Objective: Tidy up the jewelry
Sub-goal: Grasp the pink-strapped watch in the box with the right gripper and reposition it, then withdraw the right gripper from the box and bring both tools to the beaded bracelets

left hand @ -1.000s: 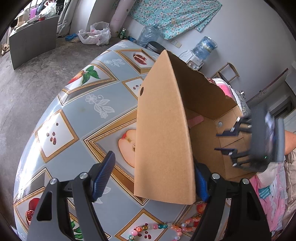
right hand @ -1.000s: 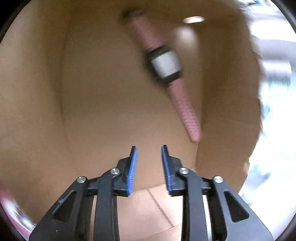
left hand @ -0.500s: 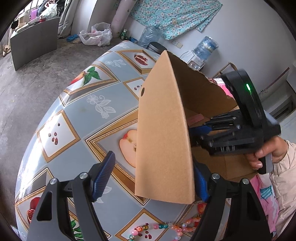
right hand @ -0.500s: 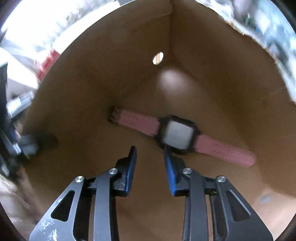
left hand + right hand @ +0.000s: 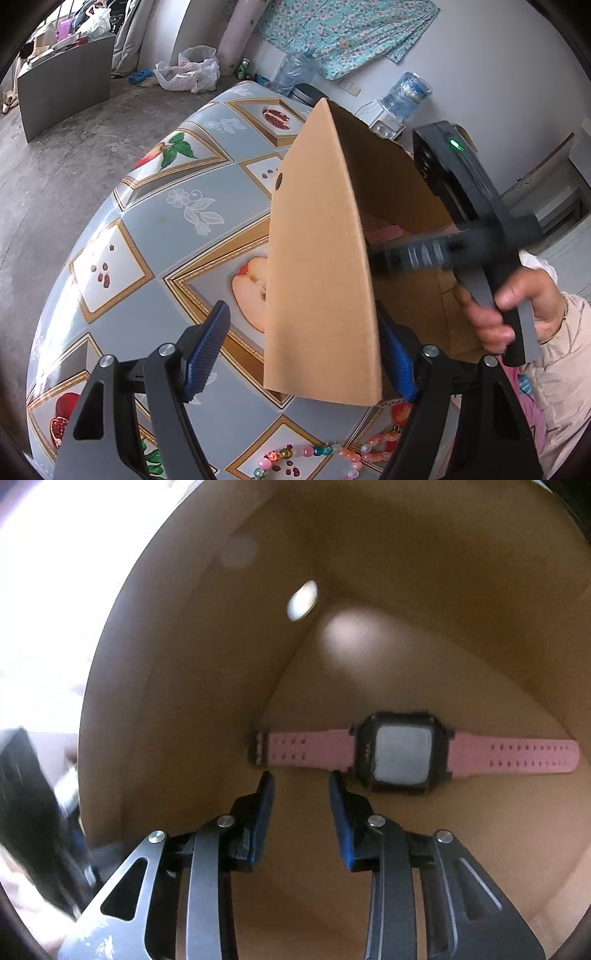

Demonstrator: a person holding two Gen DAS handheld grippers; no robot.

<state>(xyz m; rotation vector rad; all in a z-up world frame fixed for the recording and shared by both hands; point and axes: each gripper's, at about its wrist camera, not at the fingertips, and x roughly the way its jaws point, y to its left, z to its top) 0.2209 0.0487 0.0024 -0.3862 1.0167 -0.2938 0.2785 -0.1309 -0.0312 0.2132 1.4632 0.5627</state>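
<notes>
A brown cardboard box (image 5: 317,258) stands on the table. My left gripper (image 5: 303,354) is open, its jaws on either side of the box's near wall. A pink-strapped watch (image 5: 402,755) lies flat on the box floor; its strap end shows in the left wrist view (image 5: 384,234). My right gripper (image 5: 301,786) is inside the box, open and empty, fingertips just short of the strap. It appears blurred in the left wrist view, where its tips are hidden behind the box wall. A colourful bead bracelet (image 5: 332,452) lies on the table in front of the box.
The table (image 5: 155,229) has a grey fruit-pattern cloth and drops off at the left edge to a concrete floor. The person's hand (image 5: 517,306) holds the right gripper at the box's right side. A light hole (image 5: 303,600) pierces the box wall.
My right gripper turned and came lower inside the box, now facing the watch square-on with its tips close to the strap. The left gripper and box stayed put.
</notes>
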